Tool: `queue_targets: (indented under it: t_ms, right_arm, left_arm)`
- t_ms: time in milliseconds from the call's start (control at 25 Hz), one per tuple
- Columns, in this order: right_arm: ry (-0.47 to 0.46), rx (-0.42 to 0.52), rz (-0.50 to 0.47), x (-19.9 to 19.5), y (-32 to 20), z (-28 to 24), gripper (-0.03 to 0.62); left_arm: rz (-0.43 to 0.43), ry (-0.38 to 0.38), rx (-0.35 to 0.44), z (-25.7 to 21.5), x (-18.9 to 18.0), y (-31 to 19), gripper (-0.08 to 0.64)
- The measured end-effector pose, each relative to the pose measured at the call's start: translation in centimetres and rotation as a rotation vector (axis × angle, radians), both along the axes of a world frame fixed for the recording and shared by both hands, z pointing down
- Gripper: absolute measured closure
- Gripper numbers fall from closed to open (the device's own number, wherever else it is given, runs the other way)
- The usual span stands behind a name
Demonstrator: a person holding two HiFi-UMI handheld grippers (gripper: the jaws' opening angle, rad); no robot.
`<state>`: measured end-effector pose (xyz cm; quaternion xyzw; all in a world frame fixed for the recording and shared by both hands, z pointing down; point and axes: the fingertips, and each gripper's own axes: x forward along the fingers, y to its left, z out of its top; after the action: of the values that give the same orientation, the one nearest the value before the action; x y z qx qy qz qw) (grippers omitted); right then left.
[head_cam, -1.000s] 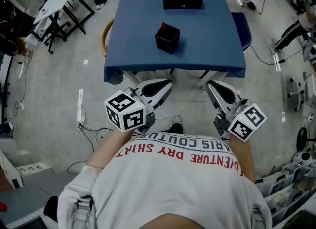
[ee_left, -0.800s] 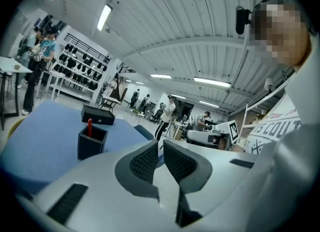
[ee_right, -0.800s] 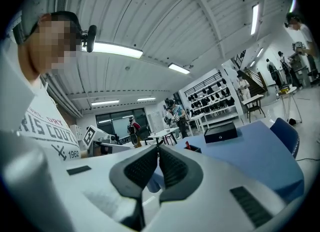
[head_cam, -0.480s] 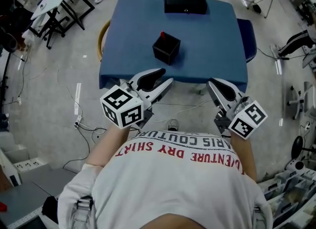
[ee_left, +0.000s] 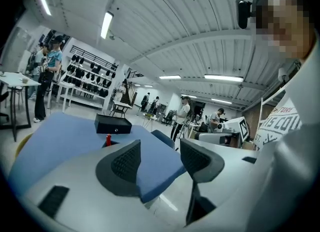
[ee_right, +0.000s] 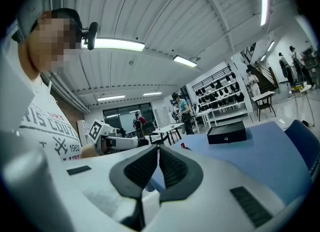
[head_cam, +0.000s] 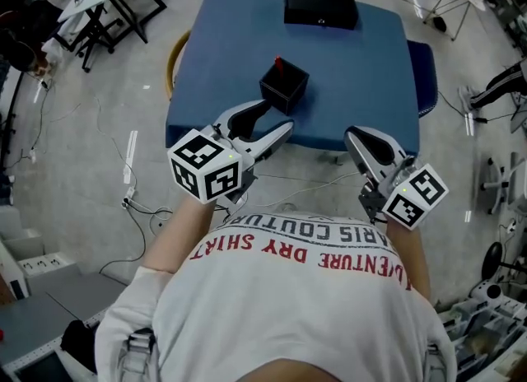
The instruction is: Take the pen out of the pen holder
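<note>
One rectangular table (head_cam: 239,51) fills the space ahead of both sets of jaws. It is draped in a smooth blue cloth that hangs over the near edge.

There are two grippers, both with glossy white moulded shells, dark ribbed pads and one cube of black-and-white square markers at the rear. The left gripper (head_cam: 276,117) reaches over the table's near edge. Its jaws are spread and still opening, and nothing lies between them; only blue cloth and floor show through the gap in the left gripper view (ee_left: 160,158). The right gripper (head_cam: 352,135) hangs just short of the table edge, and its two pads are pressed together on nothing (ee_right: 157,163).

One flat, matte black case (head_cam: 321,6) with hard square corners sits at the table's far edge, well beyond both pairs of jaws.

One pen holder (head_cam: 284,86), a small open-topped black cube turned corner-on, stands near the middle of the table, just ahead of the left jaws and apart from them.

One pen (head_cam: 277,62) stands inside the holder at its far corner. Its long axis is upright and its red end points at the ceiling. In the left gripper view that red end (ee_left: 108,139) pokes up just left of the left pad and beyond it. It is well left of the right jaws.
</note>
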<state>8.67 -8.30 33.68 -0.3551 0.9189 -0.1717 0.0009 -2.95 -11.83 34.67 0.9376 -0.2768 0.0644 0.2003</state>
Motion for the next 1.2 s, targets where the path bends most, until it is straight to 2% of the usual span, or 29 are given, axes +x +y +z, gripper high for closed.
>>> queue_targets:
  t_ms: [360,600,840,1200]
  right_arm:
    - [0.002,0.008,-0.027,0.0,-0.8,-0.1,0.566]
    - [0.004,0.026,-0.046,0.7,-2.4,-0.3,0.566]
    - [-0.005,0.006,-0.059,1.3,-5.2,0.1,0.566]
    - [-0.009,-0.041,-0.087,2.5,-10.2,1.0,0.566]
  left_arm:
    - [-0.041,-0.049,0.025,-0.2,0.2,-1.7,0.295]
    - [-0.081,-0.075,0.011,0.8,0.4,-3.4,0.291]
    - [-0.097,-0.062,-0.025,1.5,0.8,-6.2,0.291]
    - [-0.144,-0.125,-0.051,3.1,1.3,-11.1,0.293]
